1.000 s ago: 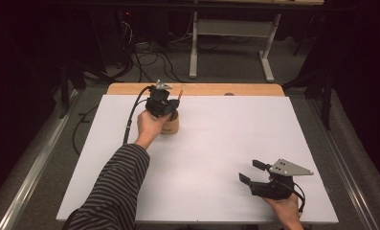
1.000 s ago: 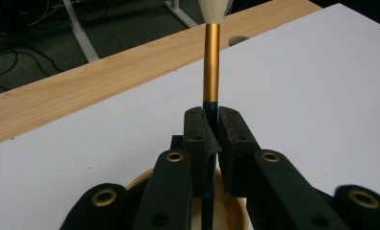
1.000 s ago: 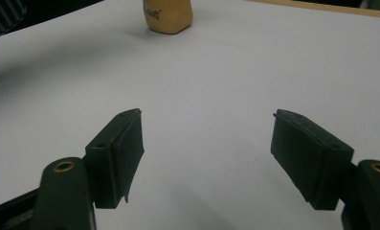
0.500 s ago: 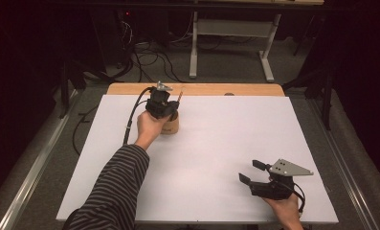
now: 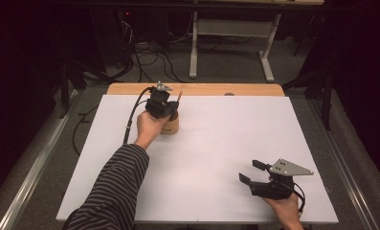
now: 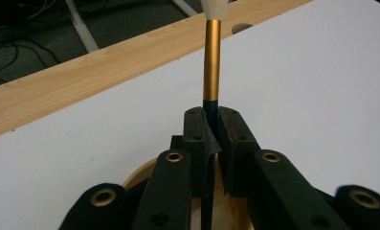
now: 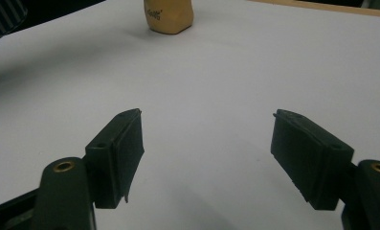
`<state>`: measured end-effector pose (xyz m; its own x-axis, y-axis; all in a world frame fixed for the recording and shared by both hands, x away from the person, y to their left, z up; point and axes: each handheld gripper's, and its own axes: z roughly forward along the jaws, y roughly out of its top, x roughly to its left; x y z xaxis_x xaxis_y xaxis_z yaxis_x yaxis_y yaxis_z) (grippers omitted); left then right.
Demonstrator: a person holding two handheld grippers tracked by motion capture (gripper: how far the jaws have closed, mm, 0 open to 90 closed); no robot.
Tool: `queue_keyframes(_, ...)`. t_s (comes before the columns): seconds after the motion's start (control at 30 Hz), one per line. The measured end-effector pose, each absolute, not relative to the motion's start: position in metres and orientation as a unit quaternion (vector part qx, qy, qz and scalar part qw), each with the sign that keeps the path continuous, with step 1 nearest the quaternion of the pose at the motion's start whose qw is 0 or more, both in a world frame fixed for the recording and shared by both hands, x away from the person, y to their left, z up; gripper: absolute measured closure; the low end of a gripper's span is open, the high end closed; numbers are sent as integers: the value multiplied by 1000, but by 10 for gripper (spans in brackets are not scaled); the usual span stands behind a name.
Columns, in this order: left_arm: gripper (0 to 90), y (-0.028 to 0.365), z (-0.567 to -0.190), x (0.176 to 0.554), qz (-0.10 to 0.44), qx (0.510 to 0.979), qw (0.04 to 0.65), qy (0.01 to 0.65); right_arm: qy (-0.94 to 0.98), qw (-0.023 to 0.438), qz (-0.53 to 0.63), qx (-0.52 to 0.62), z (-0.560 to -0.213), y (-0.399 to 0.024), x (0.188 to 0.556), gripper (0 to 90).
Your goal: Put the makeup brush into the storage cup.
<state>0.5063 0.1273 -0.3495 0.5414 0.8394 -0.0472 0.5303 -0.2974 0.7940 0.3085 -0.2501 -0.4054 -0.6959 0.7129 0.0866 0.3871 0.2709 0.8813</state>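
Near the desk's (image 5: 216,143) far left edge, the left gripper (image 6: 211,129) clamps a brush (image 6: 212,62) upright over the wooden holder (image 5: 171,125), poised for lifting or seating. The right gripper (image 5: 254,172) rests gaping, holding nothing, by the near right corner.

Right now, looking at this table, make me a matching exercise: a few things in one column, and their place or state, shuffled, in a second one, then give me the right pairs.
Things:
1. left tool
2. right tool
3. wooden holder
4. brush

States or places:
A. stands on the white sheet near the far wooden edge
B. gold ferrule and pale bristles sticking up past the pads
C. open, holding nothing, low over the white sheet at the near side
D. shut on a thin dark handle above the holder

Pairs: 1-D, 2-C, 3-A, 4-B
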Motion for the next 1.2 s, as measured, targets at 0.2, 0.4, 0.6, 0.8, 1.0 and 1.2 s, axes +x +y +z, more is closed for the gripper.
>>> queue_keyframes(0.2,826,127,-349,506,201,781,400,436,779,166,491,353,-405,-250,308,284)
queue_keyframes(0.4,825,127,-351,507,198,783,396,436,779,166,491,353,-405,-251,308,284)
queue_keyframes(0.6,823,126,-352,507,196,787,394,433,778,167,493,351,-405,-251,308,284)
queue_keyframes(0.8,822,125,-352,507,194,790,393,428,778,167,492,352,-405,-251,309,284)
queue_keyframes(1.0,816,125,-351,506,194,791,392,427,779,167,493,351,-405,-250,308,284)
queue_keyframes(1.2,817,126,-352,507,194,791,392,427,778,167,492,353,-405,-251,308,284)
